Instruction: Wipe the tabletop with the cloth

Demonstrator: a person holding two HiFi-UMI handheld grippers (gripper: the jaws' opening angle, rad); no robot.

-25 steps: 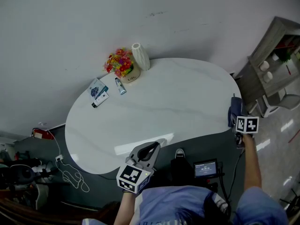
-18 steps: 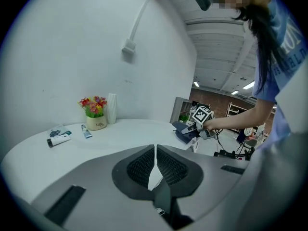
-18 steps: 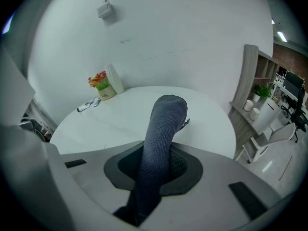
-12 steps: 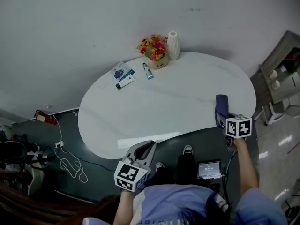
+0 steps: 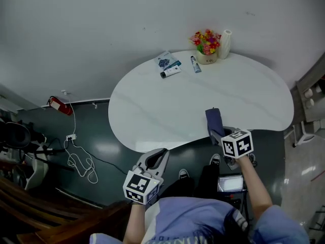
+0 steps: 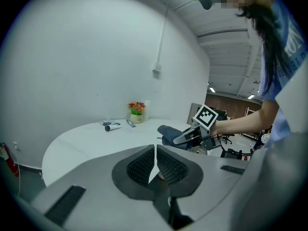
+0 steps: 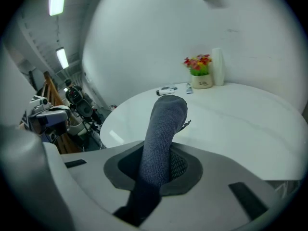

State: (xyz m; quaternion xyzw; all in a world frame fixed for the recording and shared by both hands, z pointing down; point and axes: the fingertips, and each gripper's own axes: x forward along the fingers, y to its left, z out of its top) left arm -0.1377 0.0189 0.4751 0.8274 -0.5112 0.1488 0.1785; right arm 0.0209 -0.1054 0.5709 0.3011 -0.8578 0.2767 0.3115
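Observation:
The white oval tabletop [image 5: 167,105] fills the middle of the head view. A dark blue cloth [image 5: 213,123] stands over its near edge, right of centre, with my right gripper [image 5: 220,134] shut on its lower end. In the right gripper view the cloth [image 7: 162,129] rises upright from between the jaws, above the table [image 7: 236,124]. My left gripper [image 5: 158,154] hovers off the table's near edge, over the floor; its jaws meet with nothing between them [image 6: 155,159]. The left gripper view also catches the cloth [image 6: 172,132] from the side.
At the table's far edge stand a flower pot [image 5: 206,43] and a white vase [image 5: 224,42], with a tube [image 5: 195,64], a packet [image 5: 166,60] and another tube [image 5: 170,72] nearby. A red extinguisher [image 5: 59,106] and cables [image 5: 79,159] lie on the floor at left.
The head view has swung, shifting the table rightward in frame. My right gripper has carried the cloth left along the near edge, from the table's right end toward its middle. The left gripper stays shut.

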